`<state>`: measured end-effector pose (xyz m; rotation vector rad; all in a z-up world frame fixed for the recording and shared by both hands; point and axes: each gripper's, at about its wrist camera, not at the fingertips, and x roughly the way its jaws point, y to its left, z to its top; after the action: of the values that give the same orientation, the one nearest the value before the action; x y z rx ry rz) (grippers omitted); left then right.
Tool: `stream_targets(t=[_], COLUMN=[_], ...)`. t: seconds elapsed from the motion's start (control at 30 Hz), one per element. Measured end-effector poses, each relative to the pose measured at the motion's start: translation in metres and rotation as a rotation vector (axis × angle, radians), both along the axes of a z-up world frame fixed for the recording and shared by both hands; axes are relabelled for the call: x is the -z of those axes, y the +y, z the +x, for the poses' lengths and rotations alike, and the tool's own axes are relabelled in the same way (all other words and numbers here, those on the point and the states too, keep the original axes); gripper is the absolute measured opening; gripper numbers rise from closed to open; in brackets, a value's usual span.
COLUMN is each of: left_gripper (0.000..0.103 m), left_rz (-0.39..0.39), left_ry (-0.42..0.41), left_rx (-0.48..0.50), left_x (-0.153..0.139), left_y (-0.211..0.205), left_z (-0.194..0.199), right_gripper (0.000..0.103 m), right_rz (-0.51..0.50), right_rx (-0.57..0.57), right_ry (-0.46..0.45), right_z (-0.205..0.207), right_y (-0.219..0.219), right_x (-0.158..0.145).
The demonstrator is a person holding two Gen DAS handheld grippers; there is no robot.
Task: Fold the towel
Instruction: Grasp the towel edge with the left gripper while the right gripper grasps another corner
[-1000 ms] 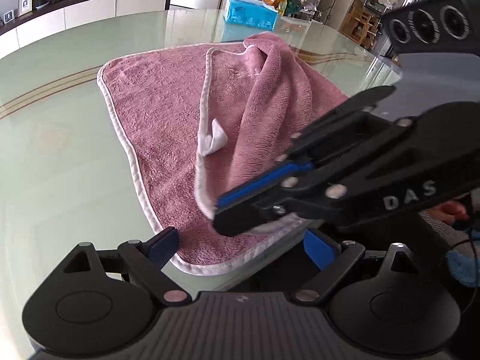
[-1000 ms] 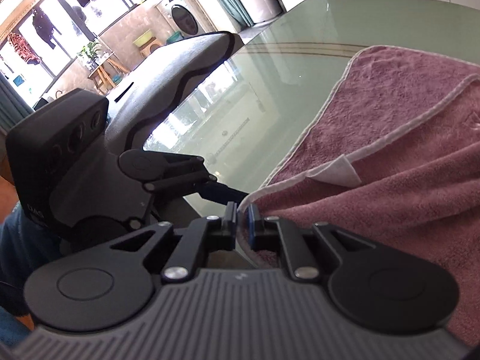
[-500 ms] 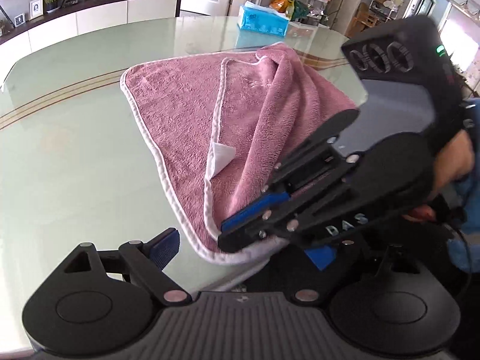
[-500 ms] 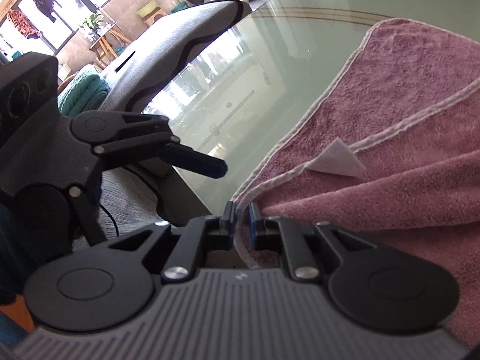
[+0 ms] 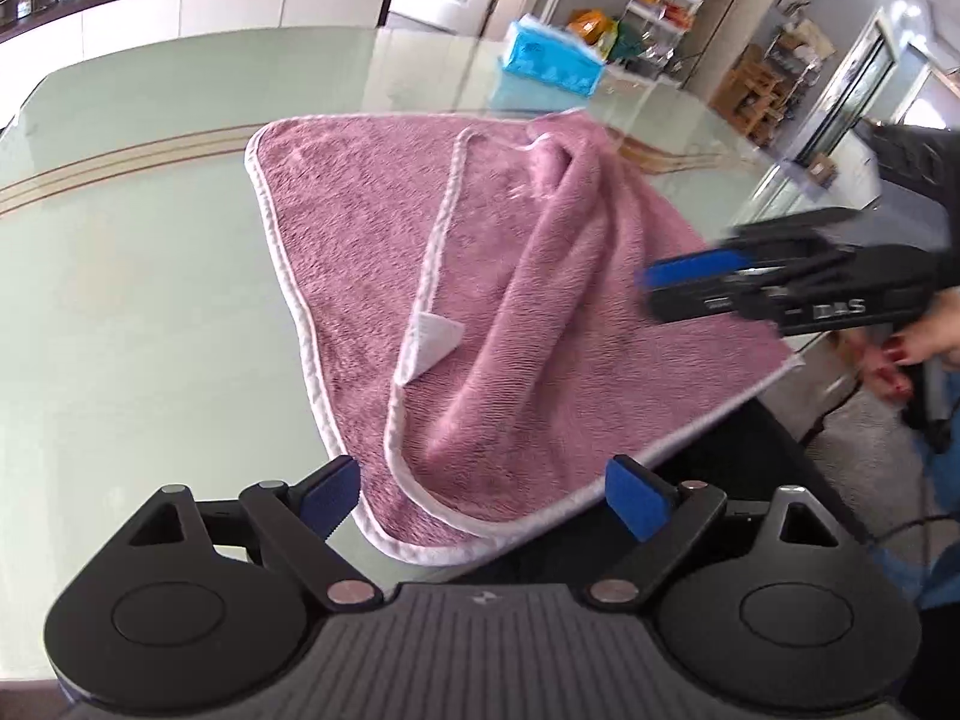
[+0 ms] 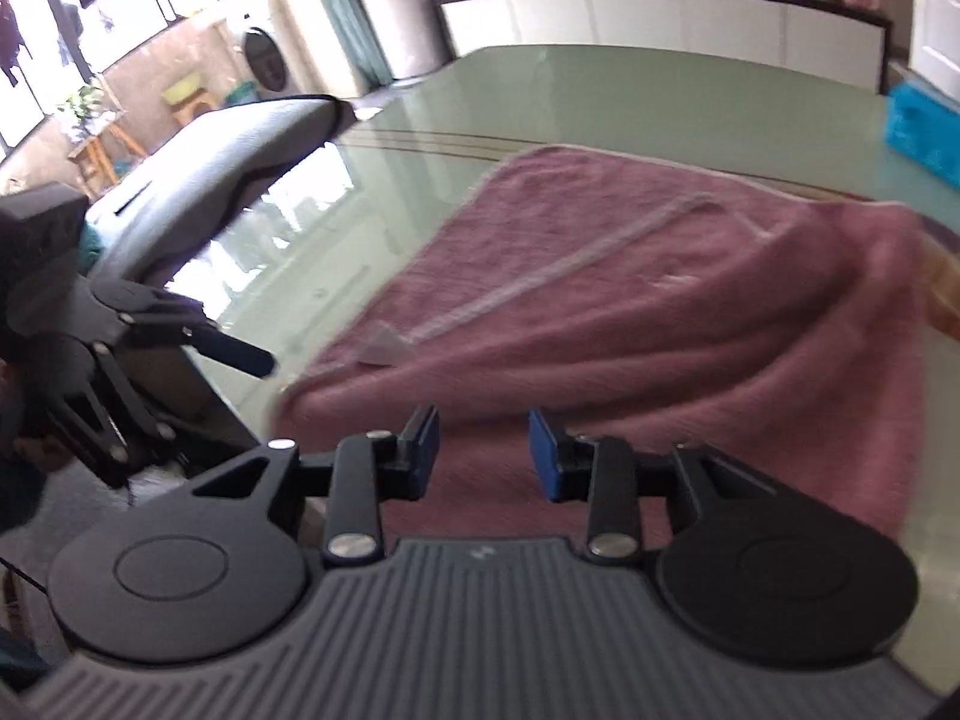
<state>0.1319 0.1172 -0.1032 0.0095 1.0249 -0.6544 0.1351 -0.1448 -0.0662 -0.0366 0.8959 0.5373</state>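
The pink towel [image 5: 498, 300] is lying rumpled on the glass table [image 5: 132, 312], one corner overhanging its near edge. The left gripper [image 5: 480, 495] is tilting down above that corner, jaws wide but closing, touching nothing. The right gripper [image 6: 483, 450] is hovering over the towel's near side, jaws opening, empty.

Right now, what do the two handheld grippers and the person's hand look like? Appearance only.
Both grippers are matte black with ribbed grey tops, round pivot discs, silver pins and blue finger pads. The right gripper, seen from the left wrist camera, bears white "DAS" lettering. The hand behind it has red-painted nails; blue fabric shows below it. A thin dark cable trails nearby.
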Motion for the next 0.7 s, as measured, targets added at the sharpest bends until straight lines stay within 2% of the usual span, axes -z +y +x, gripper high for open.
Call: stream_targets(t=[0.13, 0.33, 0.43, 0.5, 0.6, 0.7], left_gripper=[0.076, 0.068, 0.048, 0.021, 0.013, 0.013], left_rz=[0.010, 0.015, 0.022, 0.054, 0.073, 0.080], left_ry=[0.038, 0.068, 0.078, 0.071, 0.068, 0.068], left_rx=[-0.004, -0.047, -0.059, -0.067, -0.072, -0.080], left_x=[0.003, 0.007, 0.006, 0.006, 0.005, 0.005], left_y=[-0.002, -0.009, -0.011, -0.014, -0.017, -0.018], left_z=[0.003, 0.011, 0.010, 0.008, 0.006, 0.005], right_gripper=[0.029, 0.027, 0.026, 0.026, 0.026, 0.024], right_rz=[-0.053, -0.021, -0.017, -0.006, 0.000, 0.005], right_rx=[0.095, 0.109, 0.113, 0.118, 0.114, 0.121], right_ry=[0.041, 0.084, 0.095, 0.102, 0.102, 0.109], right_z=[-0.018, -0.029, -0.031, -0.029, -0.028, -0.027], right_y=[-0.056, -0.083, -0.086, -0.088, -0.086, -0.088], right_x=[0.012, 0.023, 0.028, 0.031, 0.031, 0.031])
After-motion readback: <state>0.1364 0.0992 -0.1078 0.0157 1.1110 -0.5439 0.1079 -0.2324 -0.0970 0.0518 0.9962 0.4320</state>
